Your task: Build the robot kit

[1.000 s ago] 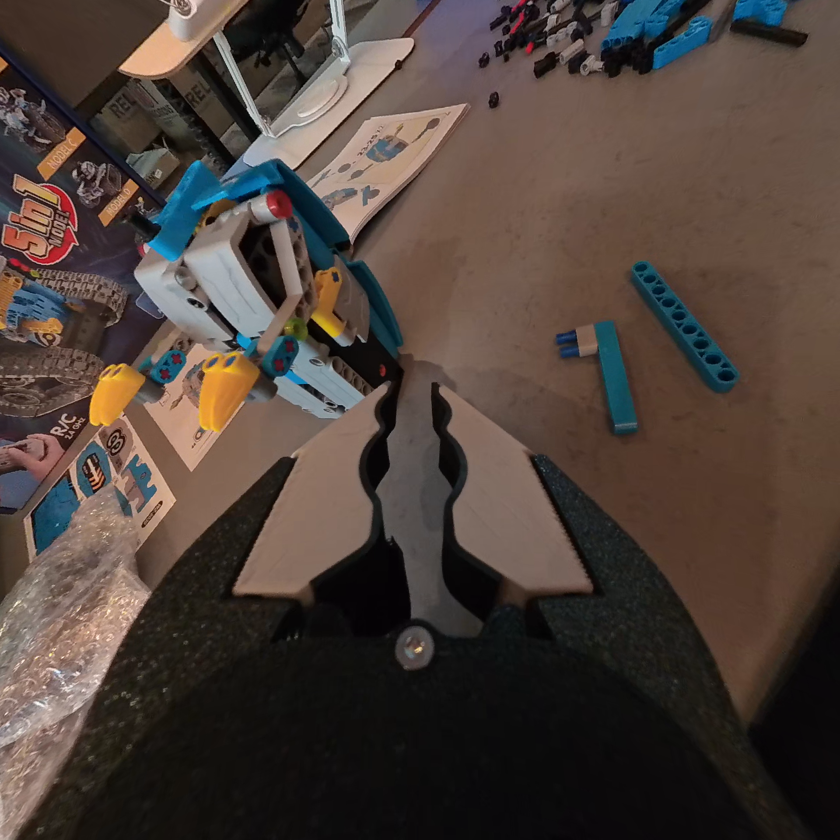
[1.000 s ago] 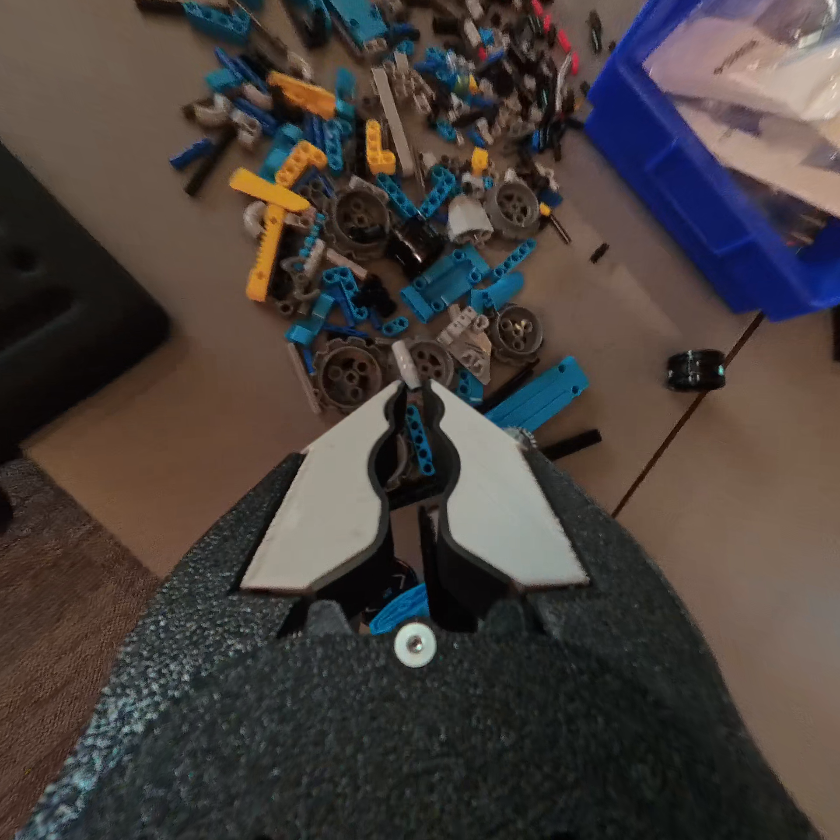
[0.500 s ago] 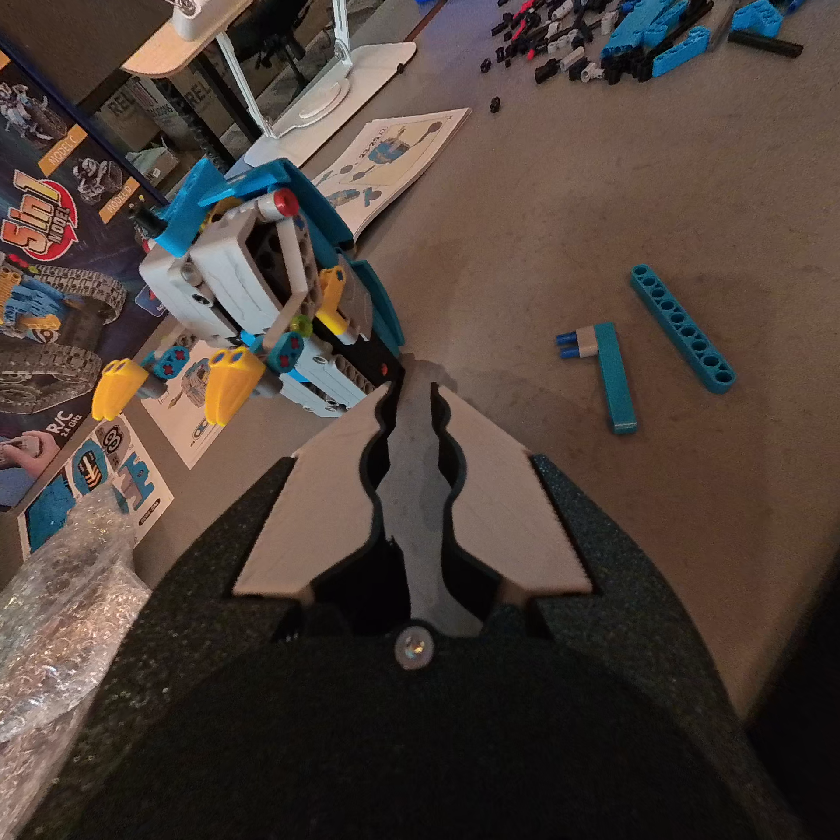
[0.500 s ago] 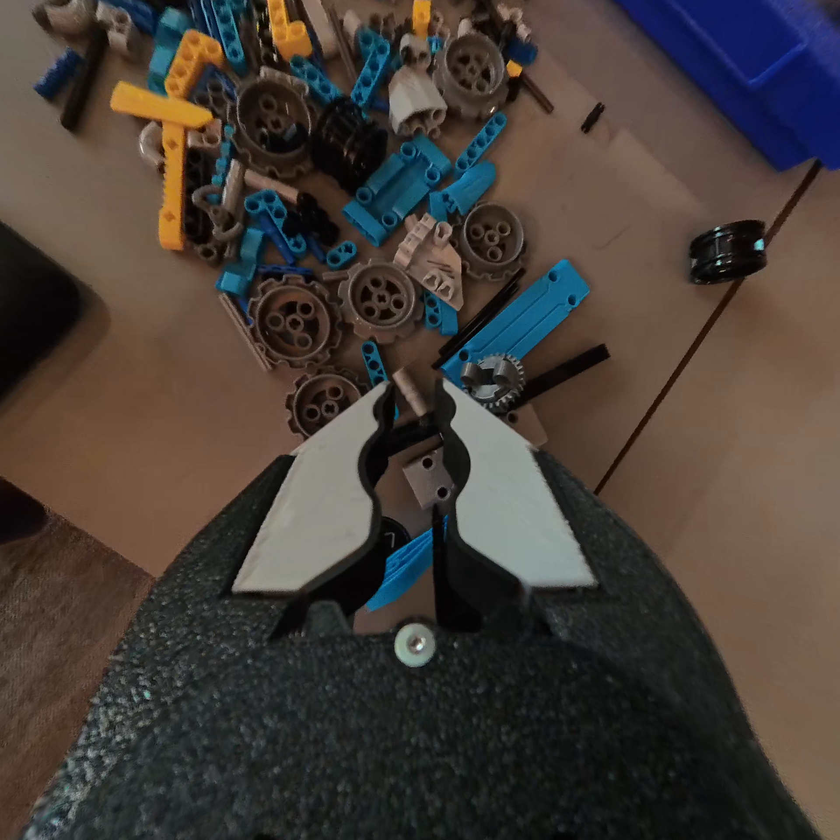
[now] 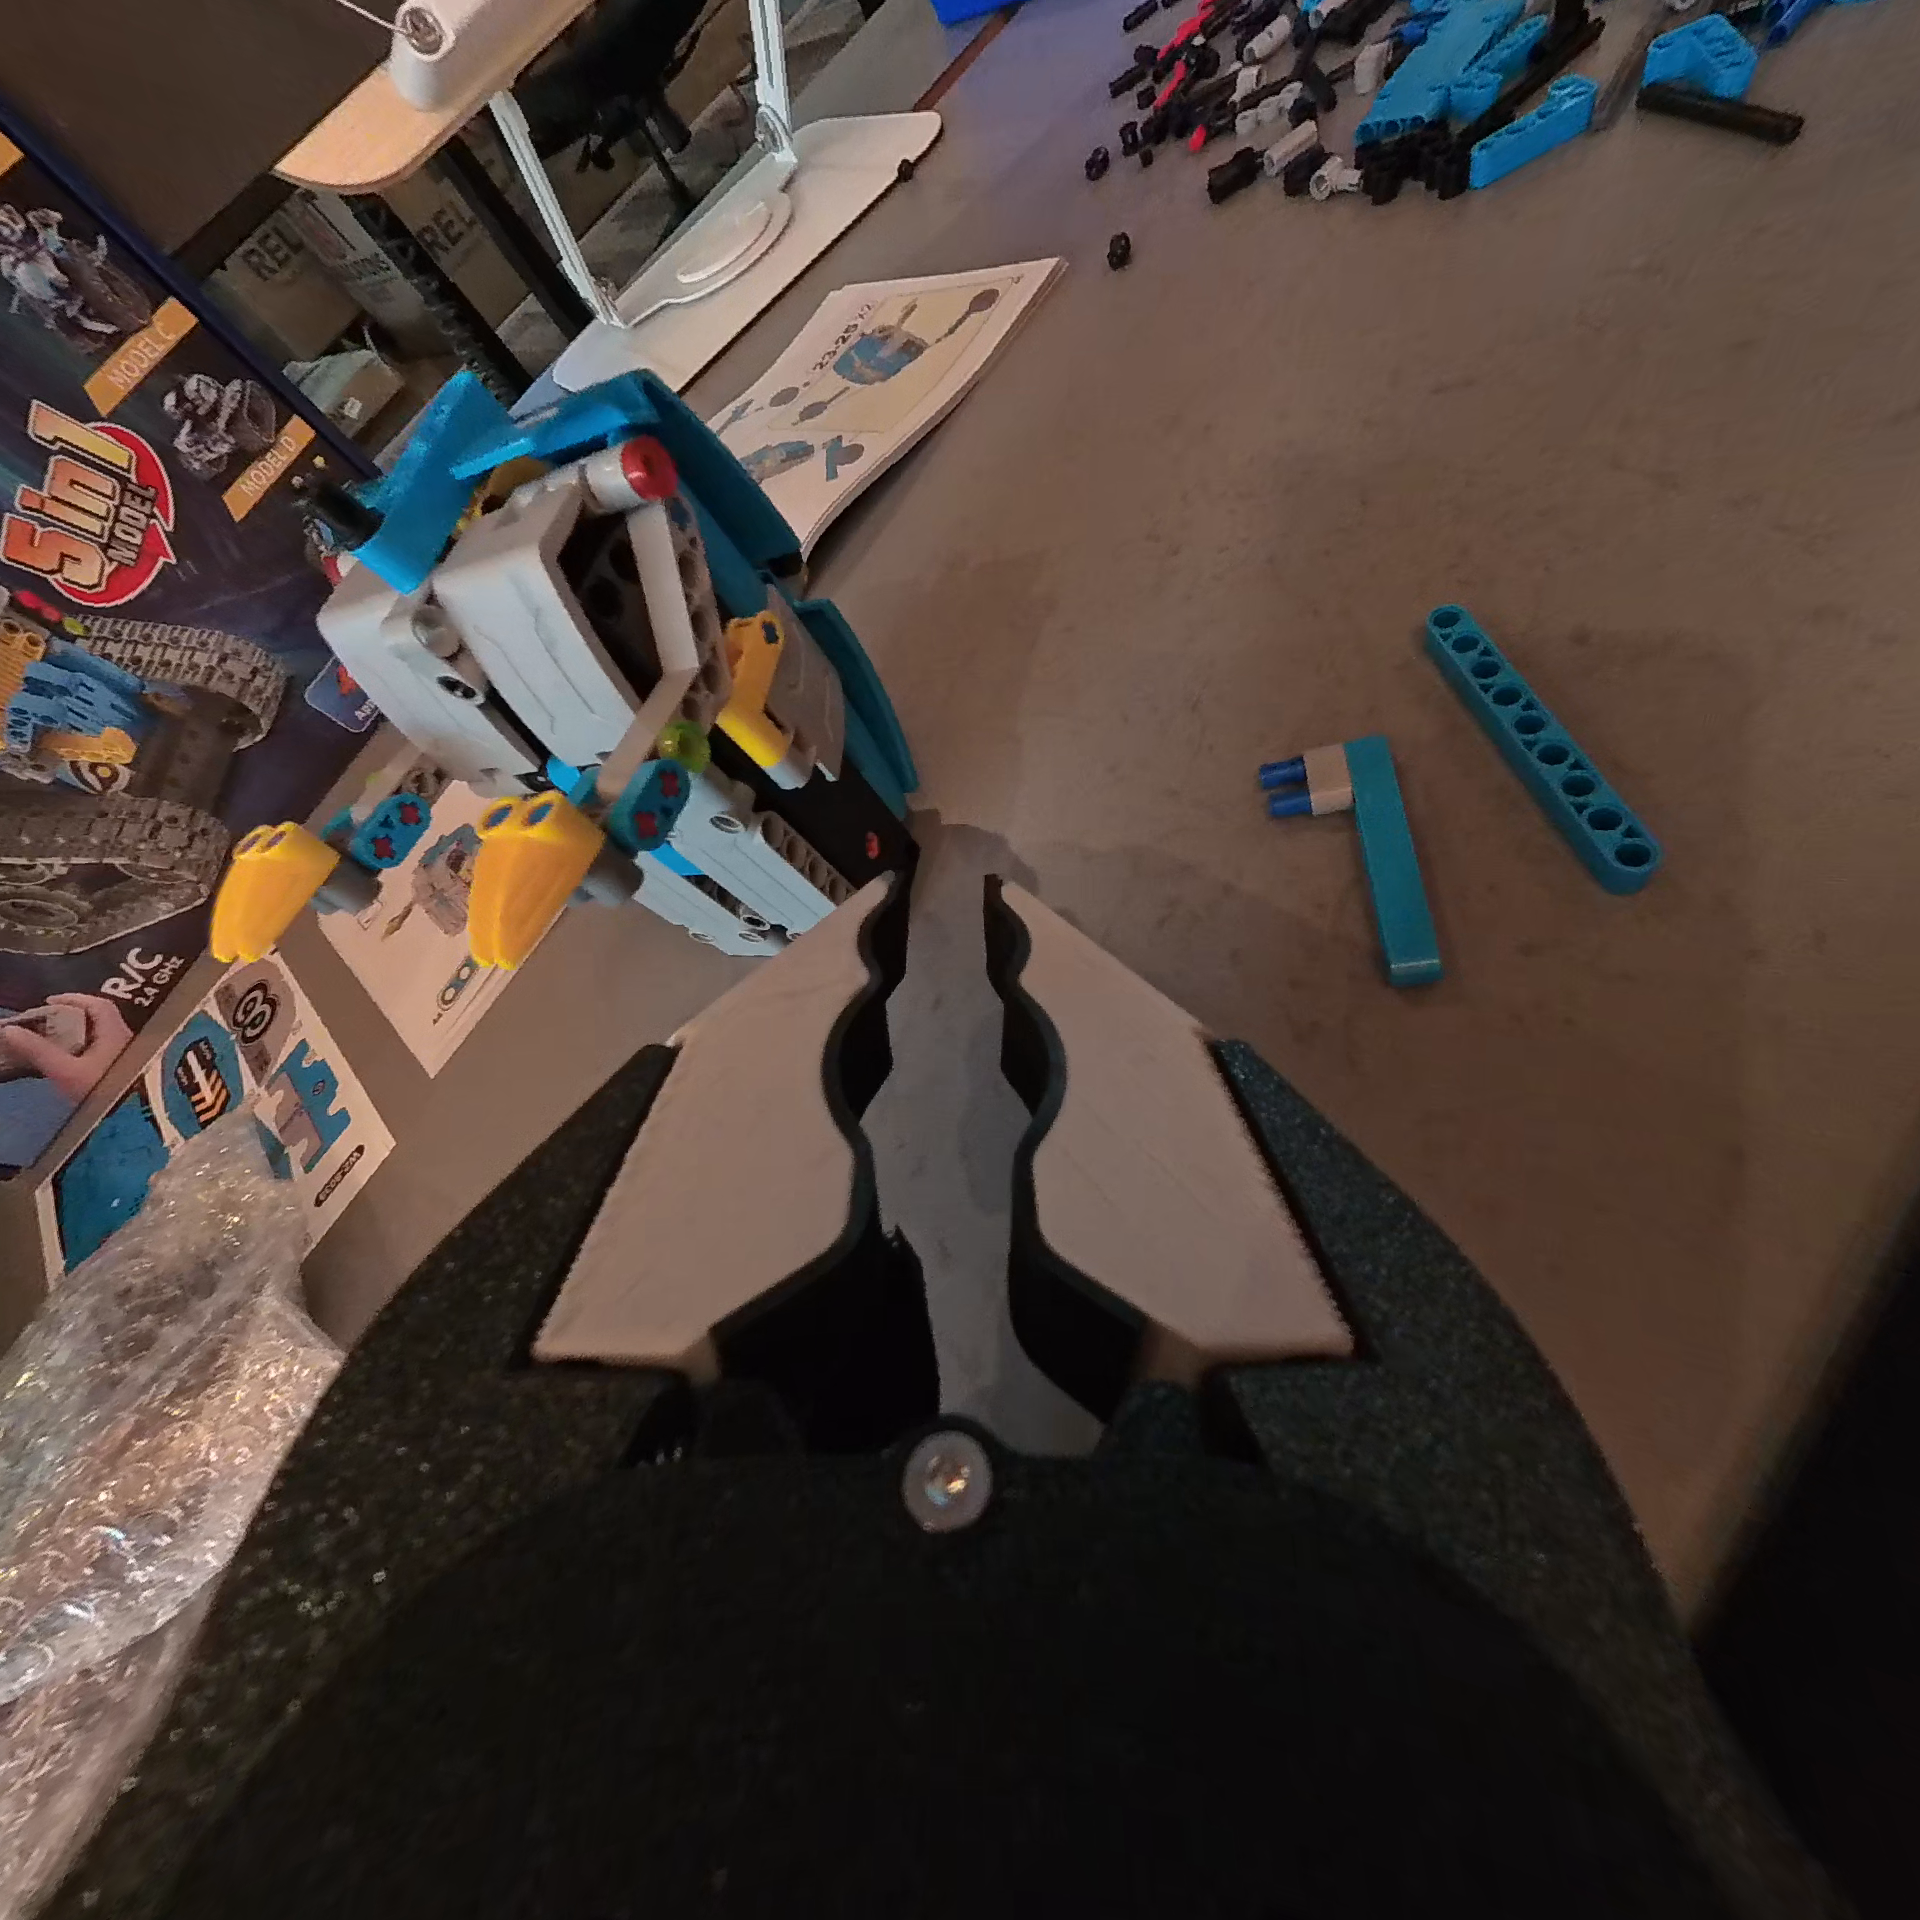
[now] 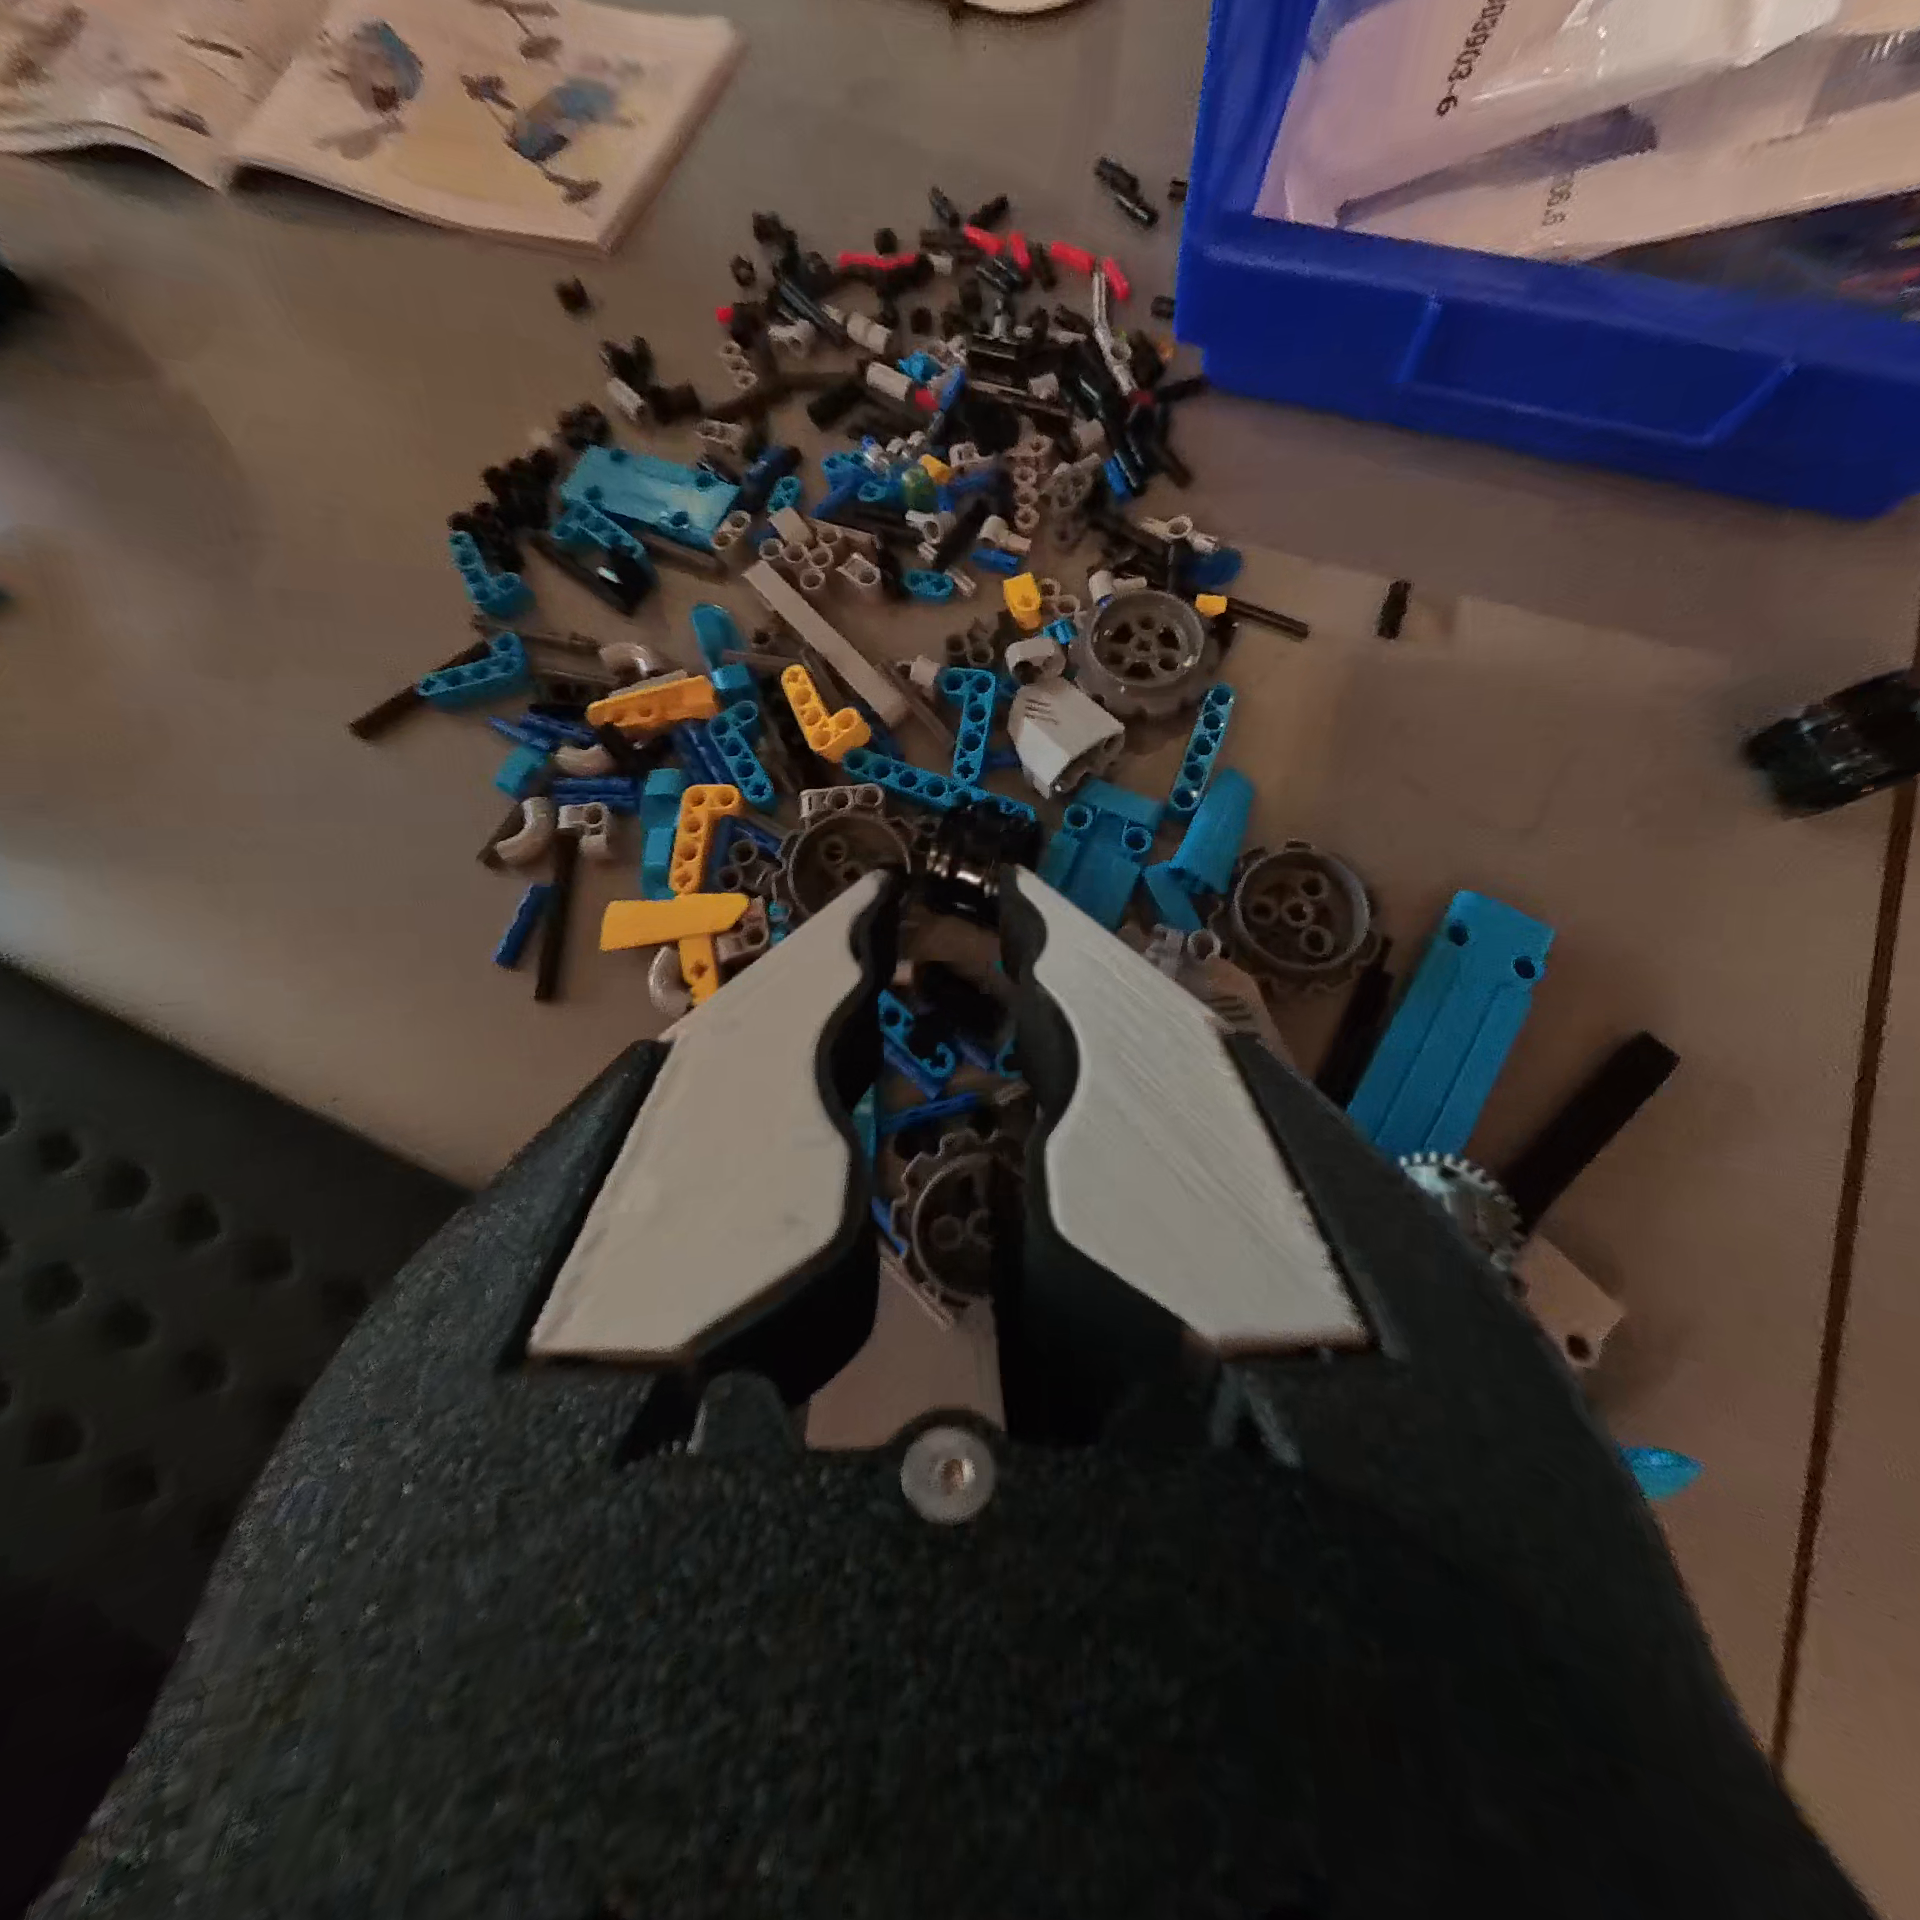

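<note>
- In the left wrist view, far left of the part-built model (image 5: 613,707): a wad of bubble wrap (image 5: 125,1382) at the lower edge, a printed kit box (image 5: 114,644) standing behind it, and two loose sheets with pictures beside the box
- The part-built model, white, teal and black with two yellow pods at its front, stands tilted just left of the left gripper (image 5: 940,883); whether the tips touch its black rear edge cannot be told
- The left gripper's jaws stand slightly apart with only bare table (image 5: 1351,1299) showing in the narrow gap; nothing is held
- Behind the model: one open instruction booklet (image 5: 883,364) and one white stand base (image 5: 748,218)
- Right of the model, well apart from it: two teal beams, one short beam (image 5: 1392,862) with a grey block and two blue pins at its end, one long holed beam (image 5: 1538,748) just beside it
- In the right wrist view, the right gripper (image 6: 945,883) hangs over the near edge of the pile of loose parts (image 6: 883,644); its jaws are slightly apart, gripping nothing, with a black ridged piece (image 6: 971,847) right at the tips, contact unclear
- The pile crowds the fingers on both sides; at least four grey toothed wheels, several yellow angle beams, many black pins
- Right of the pile: one blue bin (image 6: 1507,343) holding clear bags, one black tyre (image 6: 1839,748), apart from the pile
</note>
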`<move>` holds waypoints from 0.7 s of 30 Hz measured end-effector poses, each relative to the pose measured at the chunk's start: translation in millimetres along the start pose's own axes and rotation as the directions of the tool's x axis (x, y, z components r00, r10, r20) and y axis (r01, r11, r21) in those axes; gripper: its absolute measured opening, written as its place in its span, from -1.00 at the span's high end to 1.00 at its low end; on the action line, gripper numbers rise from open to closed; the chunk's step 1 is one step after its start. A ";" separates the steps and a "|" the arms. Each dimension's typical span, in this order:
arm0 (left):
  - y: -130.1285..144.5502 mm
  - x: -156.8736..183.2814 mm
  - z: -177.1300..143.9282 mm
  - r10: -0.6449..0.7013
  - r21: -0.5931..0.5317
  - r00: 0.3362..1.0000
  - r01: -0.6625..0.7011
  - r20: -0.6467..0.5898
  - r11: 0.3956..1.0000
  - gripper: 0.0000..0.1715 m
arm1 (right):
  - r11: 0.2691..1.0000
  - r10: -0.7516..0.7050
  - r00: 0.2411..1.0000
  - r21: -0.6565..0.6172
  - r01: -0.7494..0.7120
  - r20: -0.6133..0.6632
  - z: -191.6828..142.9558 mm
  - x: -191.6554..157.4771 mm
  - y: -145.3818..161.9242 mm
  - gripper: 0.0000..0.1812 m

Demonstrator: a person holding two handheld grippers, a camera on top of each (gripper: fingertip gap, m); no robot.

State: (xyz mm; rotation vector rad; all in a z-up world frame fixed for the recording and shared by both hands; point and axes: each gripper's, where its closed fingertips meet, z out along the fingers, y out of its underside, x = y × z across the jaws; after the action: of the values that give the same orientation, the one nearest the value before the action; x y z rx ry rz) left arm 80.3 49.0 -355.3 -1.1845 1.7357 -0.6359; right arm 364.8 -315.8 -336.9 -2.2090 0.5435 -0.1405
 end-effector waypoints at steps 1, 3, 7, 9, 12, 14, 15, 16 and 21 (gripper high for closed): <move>0.2 0.0 0.2 -0.003 -0.002 1.000 0.003 -0.002 1.000 0.84 | 1.000 -0.006 1.000 -0.017 0.006 -0.015 3.1 0.5 -3.1 0.77; 0.4 0.4 0.5 -0.004 -0.004 1.000 0.004 -0.007 1.000 0.84 | 0.999 -0.036 0.998 -0.033 0.034 -0.054 8.8 2.5 -13.2 0.77; -0.7 4.7 -1.5 0.013 0.005 1.000 -0.013 -0.022 1.000 0.84 | 0.981 -0.143 0.984 -0.148 0.127 -0.102 33.1 8.0 -17.4 0.68; -1.3 6.9 -2.5 0.016 0.011 0.999 -0.016 -0.033 1.000 0.84 | 0.970 -0.172 0.982 -0.186 0.155 -0.083 47.2 8.4 -19.5 0.67; -2.3 8.1 -3.6 0.010 0.019 0.999 -0.009 -0.045 1.000 0.84 | 0.955 -0.198 0.978 -0.236 0.179 -0.058 62.2 12.9 -21.7 0.69; -2.2 7.8 -3.4 0.003 0.017 0.999 -0.002 -0.049 1.000 0.84 | 0.946 -0.209 0.978 -0.259 0.196 -0.021 67.7 10.7 -21.0 0.69; -2.1 7.5 -3.4 0.000 0.017 0.999 0.001 -0.049 1.000 0.84 | 0.942 -0.214 0.977 -0.265 0.206 -0.001 69.1 8.0 -20.3 0.69; -2.1 7.1 -3.3 -0.003 0.016 0.999 0.004 -0.049 1.000 0.84 | 0.940 -0.217 0.976 -0.266 0.213 0.015 70.2 4.8 -20.0 0.69; -0.7 6.7 -2.1 -0.012 0.005 0.998 0.013 -0.054 1.000 0.84 | 0.919 -0.252 0.966 -0.299 0.256 0.053 76.2 -5.1 -11.7 0.70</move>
State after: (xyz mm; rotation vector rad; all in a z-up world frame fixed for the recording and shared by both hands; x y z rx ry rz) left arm 77.9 42.5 -356.4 -1.1848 1.7715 -0.6857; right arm 385.5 -252.8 -376.6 -2.5762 0.2803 -0.1889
